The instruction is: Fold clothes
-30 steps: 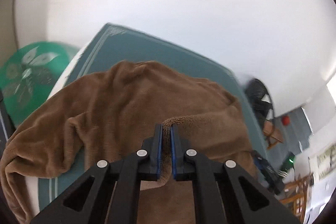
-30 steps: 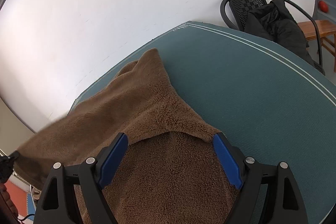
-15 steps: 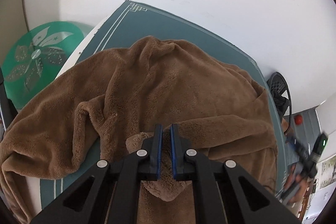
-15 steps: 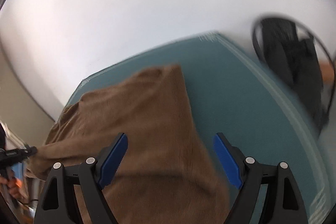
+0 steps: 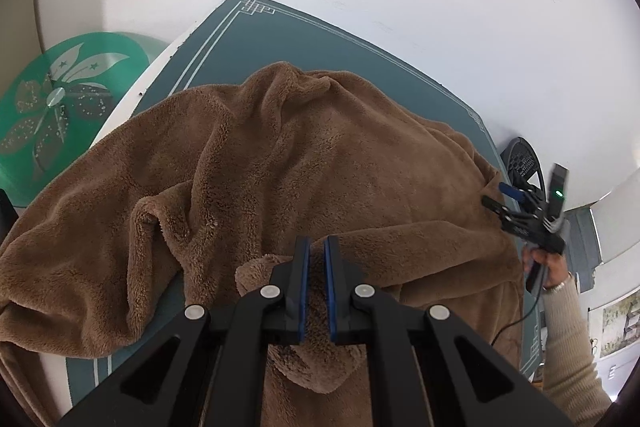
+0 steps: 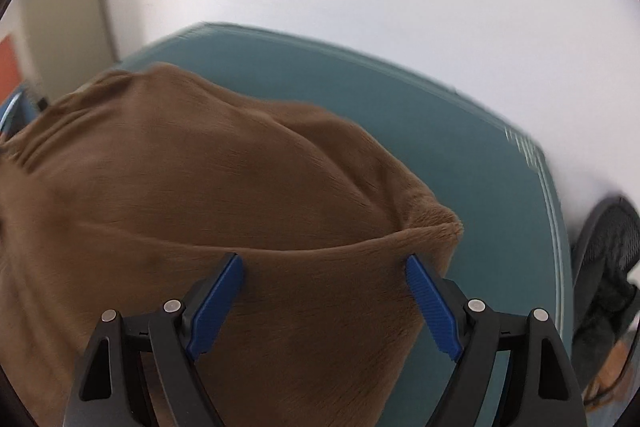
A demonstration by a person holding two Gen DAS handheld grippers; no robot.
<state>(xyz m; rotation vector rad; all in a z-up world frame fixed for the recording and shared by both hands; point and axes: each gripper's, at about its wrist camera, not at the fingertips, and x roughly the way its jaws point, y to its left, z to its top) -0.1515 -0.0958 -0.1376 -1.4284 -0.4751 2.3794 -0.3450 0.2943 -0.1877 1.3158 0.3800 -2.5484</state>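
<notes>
There was one brown fleece garment (image 5: 304, 163) and it lay crumpled on the bench (image 5: 224, 39), which was covered with one teal mat with white border lines. The garment covered most of the mat; its left part hung over the left edge of the bench, and the far left corner of the mat stayed bare.

There were two grippers. The left gripper (image 5: 314, 267) had its jaws narrow, closed on a fold of the garment near the front edge of the bench; a flap of the fleece hung between and under the blue pads.

The right gripper (image 6: 324, 279) had its jaws wide. A raised edge of the garment ran across just in front of them, near the right edge of the bench, but the pads did not press on it. This view was blurred.

In the left wrist view one hand (image 5: 554, 265) in a beige sleeve held the right gripper at the right edge of the bench. One dark chair (image 6: 608, 267) stood beyond that edge.
</notes>
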